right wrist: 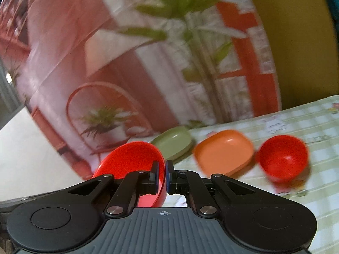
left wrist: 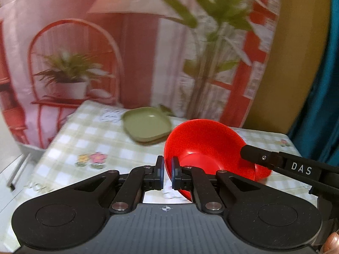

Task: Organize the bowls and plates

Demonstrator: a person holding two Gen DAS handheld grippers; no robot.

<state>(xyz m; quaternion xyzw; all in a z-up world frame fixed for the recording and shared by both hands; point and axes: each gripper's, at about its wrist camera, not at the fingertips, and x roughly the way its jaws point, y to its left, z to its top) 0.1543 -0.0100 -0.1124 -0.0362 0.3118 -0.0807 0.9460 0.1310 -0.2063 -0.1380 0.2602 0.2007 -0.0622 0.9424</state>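
Bowl-stacking is in hand: your left claw (left wrist: 167, 174) and right claw (right wrist: 162, 176) both pinch the lifted red bowl (left wrist: 203, 144), so carry it right to the second red bowl (right wrist: 282, 157) on the table (right wrist: 307, 201).

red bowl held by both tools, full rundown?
The red bowl is round, glossy and smooth, plastic by its look, with a flat base and flaring wall, empty inside. It is lifted off the checked tablecloth and tipped steeply on edge. The left tool pinches its near rim, one pad on each side of the wall; the right tool grips the opposite rim the same way. Nothing else touches it. A green plate lies behind it.
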